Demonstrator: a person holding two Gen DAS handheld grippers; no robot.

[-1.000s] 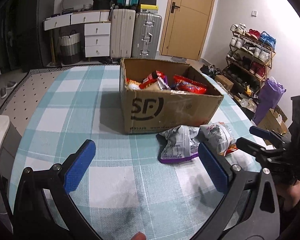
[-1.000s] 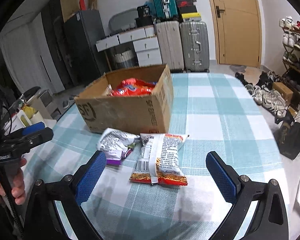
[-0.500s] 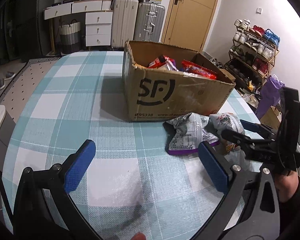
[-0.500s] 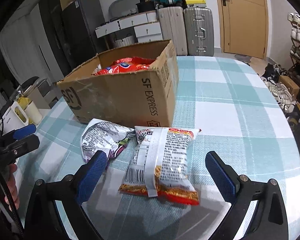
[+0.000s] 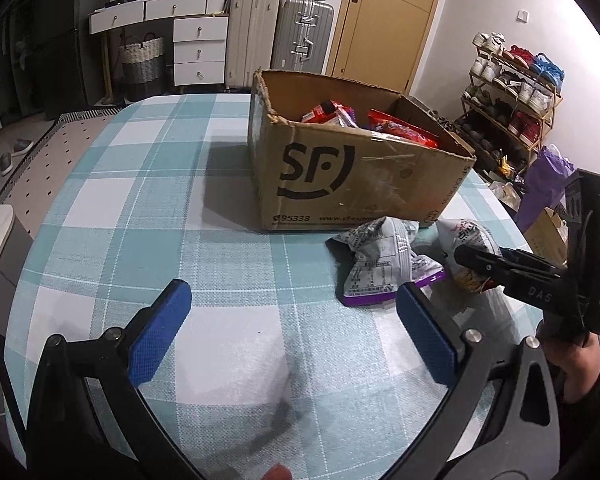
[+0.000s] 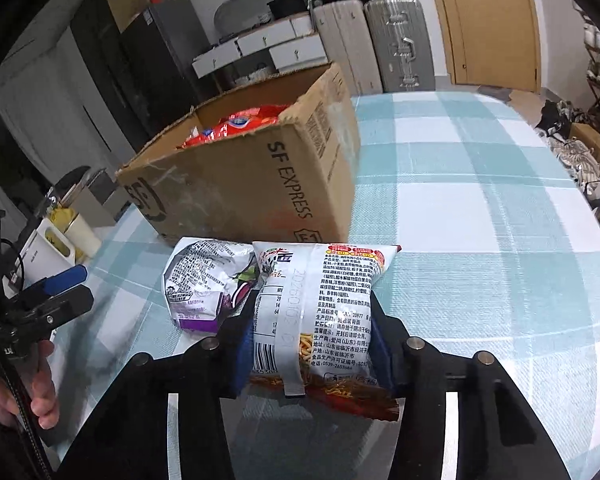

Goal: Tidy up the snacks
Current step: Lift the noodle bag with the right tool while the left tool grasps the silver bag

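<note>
The right gripper has just squeezed shut on the white noodle packet beside the brown cardboard box. The left gripper is wide open, empty. 2 packets remain outside.

White-and-red noodle packet — face down, touching the crumpled grey-purple packet — before the snack-filled cardboard box

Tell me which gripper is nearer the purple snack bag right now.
Left. The left gripper hovers open, its right finger just short of the purple snack bag. The right gripper is clamped on the noodle packet beside it.
</note>
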